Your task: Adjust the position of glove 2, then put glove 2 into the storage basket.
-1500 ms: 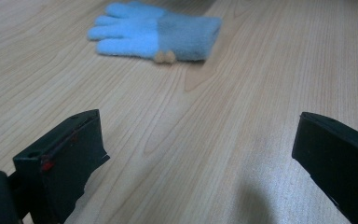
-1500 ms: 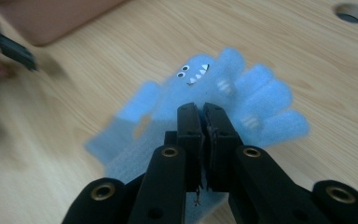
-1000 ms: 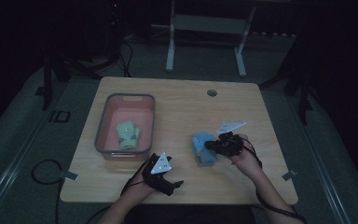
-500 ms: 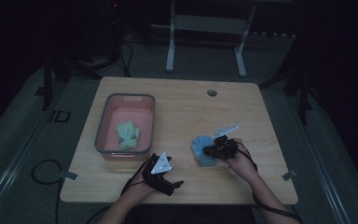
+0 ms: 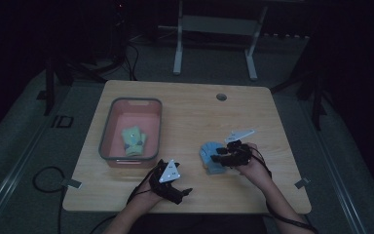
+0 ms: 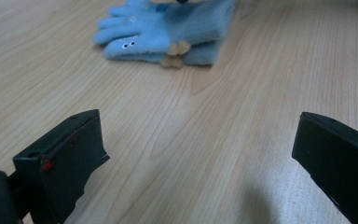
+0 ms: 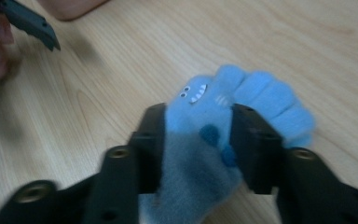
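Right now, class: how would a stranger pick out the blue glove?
Start at the wooden table and look right of the pink bin. The blue glove lies between the right gripper jaws; unlike the greenish glove inside the bin, it carries googly eyes.

two claws (image 5: 179,193) (image 5: 217,158), one blue glove (image 5: 209,154), one green glove (image 5: 133,140), one bin (image 5: 108,127)

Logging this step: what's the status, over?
Right gripper shut on blue glove. Left gripper open over bare table. Green glove in bin. Nothing in the way.
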Action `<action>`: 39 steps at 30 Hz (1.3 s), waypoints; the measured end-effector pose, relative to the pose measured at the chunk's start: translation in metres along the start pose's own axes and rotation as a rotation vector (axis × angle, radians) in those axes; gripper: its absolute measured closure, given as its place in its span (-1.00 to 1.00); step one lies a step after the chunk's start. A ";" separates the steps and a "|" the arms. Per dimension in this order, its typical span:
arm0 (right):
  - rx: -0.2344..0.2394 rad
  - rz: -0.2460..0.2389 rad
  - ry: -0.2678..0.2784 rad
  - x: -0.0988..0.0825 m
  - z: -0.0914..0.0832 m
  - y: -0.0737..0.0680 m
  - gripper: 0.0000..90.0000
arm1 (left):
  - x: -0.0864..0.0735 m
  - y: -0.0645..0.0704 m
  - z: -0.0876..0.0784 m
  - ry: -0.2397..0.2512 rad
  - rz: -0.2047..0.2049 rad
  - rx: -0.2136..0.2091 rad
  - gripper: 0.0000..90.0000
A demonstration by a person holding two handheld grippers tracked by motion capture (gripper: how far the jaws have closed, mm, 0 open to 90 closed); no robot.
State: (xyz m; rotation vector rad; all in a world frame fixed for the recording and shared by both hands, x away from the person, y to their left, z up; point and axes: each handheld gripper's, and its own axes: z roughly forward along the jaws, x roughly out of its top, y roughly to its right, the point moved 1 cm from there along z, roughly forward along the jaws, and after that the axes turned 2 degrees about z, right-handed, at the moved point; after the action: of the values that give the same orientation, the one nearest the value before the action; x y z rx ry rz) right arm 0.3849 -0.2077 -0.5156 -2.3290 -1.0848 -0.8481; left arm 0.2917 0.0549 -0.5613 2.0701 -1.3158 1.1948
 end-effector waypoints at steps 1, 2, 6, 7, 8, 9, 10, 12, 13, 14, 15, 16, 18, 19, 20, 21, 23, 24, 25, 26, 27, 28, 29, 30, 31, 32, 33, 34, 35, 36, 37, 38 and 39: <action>0.001 0.006 0.010 0.000 -0.002 0.000 -0.05 | 0.001 0.001 0.000 0.002 0.002 0.000 -0.95; 0.009 0.008 0.013 -0.001 -0.002 0.000 -0.17 | 0.001 0.001 0.000 0.006 0.004 0.000 -0.95; 0.031 0.023 0.027 -0.006 -0.004 0.001 -0.51 | 0.003 0.002 0.000 0.018 0.005 -0.001 -0.95; 0.024 0.032 0.032 -0.007 -0.004 0.002 -0.57 | 0.003 0.001 0.000 0.016 0.006 -0.001 -0.95; 0.023 0.033 0.041 -0.008 -0.004 0.004 -0.59 | 0.003 0.001 0.000 0.016 0.008 -0.002 -0.95; 0.028 0.039 0.050 -0.009 -0.005 0.005 -0.63 | 0.003 0.001 0.000 0.021 0.009 -0.004 -0.95; 0.030 0.045 0.059 -0.011 -0.006 0.006 -0.63 | 0.003 0.001 0.000 0.023 0.009 -0.002 -0.95; 0.015 0.033 0.060 -0.013 -0.007 0.009 -0.64 | 0.003 0.001 0.000 0.030 0.006 -0.009 -0.95; 0.013 0.030 0.058 -0.013 -0.008 0.009 -0.63 | 0.003 0.001 0.000 0.034 0.007 -0.009 -0.95; 0.011 0.032 0.060 -0.014 -0.010 0.010 -0.62 | 0.004 0.001 0.000 0.033 0.011 -0.009 -0.95; 0.003 0.032 0.064 -0.014 -0.011 0.011 -0.62 | 0.004 0.001 0.001 0.034 0.014 -0.012 -0.95; 0.003 0.032 0.064 -0.014 -0.011 0.011 -0.62 | 0.004 0.001 0.001 0.034 0.014 -0.012 -0.95; -0.017 0.009 0.098 -0.013 -0.017 0.012 -0.60 | 0.006 0.003 0.001 0.039 0.023 -0.016 -0.92; -0.024 0.006 0.107 -0.013 -0.019 0.012 -0.61 | 0.007 0.004 0.001 0.042 0.020 -0.025 -0.92; -0.029 0.000 0.126 -0.013 -0.022 0.012 -0.61 | 0.007 0.005 0.001 0.048 0.018 -0.029 -0.92; -0.029 0.000 0.132 -0.012 -0.024 0.013 -0.62 | 0.008 0.006 0.001 0.044 0.014 -0.033 -0.92; -0.032 -0.008 0.148 -0.012 -0.028 0.014 -0.67 | 0.011 0.009 0.002 0.041 0.009 -0.046 -0.92; -0.040 -0.013 0.156 -0.012 -0.030 0.014 -0.68 | 0.013 0.011 0.002 0.035 0.012 -0.045 -0.93; -0.047 -0.015 0.156 -0.013 -0.032 0.015 -0.68 | 0.014 0.012 0.003 0.024 0.011 -0.046 -0.93; -0.047 -0.015 0.157 -0.013 -0.033 0.016 -0.68 | 0.015 0.013 0.004 0.017 0.008 -0.049 -0.93; -0.044 -0.011 0.160 -0.013 -0.035 0.016 -0.68 | 0.017 0.014 0.005 0.012 0.015 -0.051 -0.93; -0.036 -0.004 0.160 -0.013 -0.036 0.016 -0.68 | 0.019 0.014 0.005 0.004 0.024 -0.046 -0.93; -0.032 0.002 0.154 -0.013 -0.037 0.017 -0.68 | 0.021 0.015 0.006 0.001 0.032 -0.040 -0.93; -0.030 0.006 0.151 -0.013 -0.037 0.017 -0.68 | 0.023 0.015 0.006 0.002 0.033 -0.040 -0.93; -0.022 0.009 0.151 -0.013 -0.038 0.018 -0.68 | 0.025 0.014 0.007 0.005 0.030 -0.046 -0.93; -0.011 0.013 0.146 -0.013 -0.039 0.018 -0.68 | 0.027 0.013 0.007 0.005 0.028 -0.051 -0.93; -0.007 0.011 0.146 -0.012 -0.039 0.018 -0.68 | 0.028 0.013 0.008 0.001 0.028 -0.061 -0.93; 0.000 0.015 0.145 -0.012 -0.040 0.019 -0.68 | 0.030 0.013 0.010 -0.003 0.033 -0.065 -0.93; 0.013 0.025 0.144 -0.011 -0.041 0.020 -0.69 | 0.032 0.013 0.011 -0.006 0.042 -0.069 -0.93; 0.019 0.029 0.147 -0.011 -0.042 0.020 -0.69 | 0.033 0.014 0.012 -0.010 0.050 -0.077 -0.93; 0.016 0.035 0.150 -0.010 -0.042 0.020 -0.69 | 0.035 0.014 0.014 -0.013 0.059 -0.084 -0.93; 0.008 0.042 0.147 -0.009 -0.043 0.021 -0.69 | 0.037 0.014 0.016 -0.012 0.065 -0.095 -0.93; 0.009 0.047 0.148 -0.009 -0.043 0.021 -0.71 | 0.038 0.014 0.017 -0.012 0.067 -0.103 -0.93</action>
State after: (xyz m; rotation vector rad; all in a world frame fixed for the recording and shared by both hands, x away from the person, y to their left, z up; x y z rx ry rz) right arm 0.3819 -0.2510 -0.4934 -2.2356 -0.9663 -0.9783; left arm 0.2946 0.0161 -0.5403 1.9787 -1.4316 1.1188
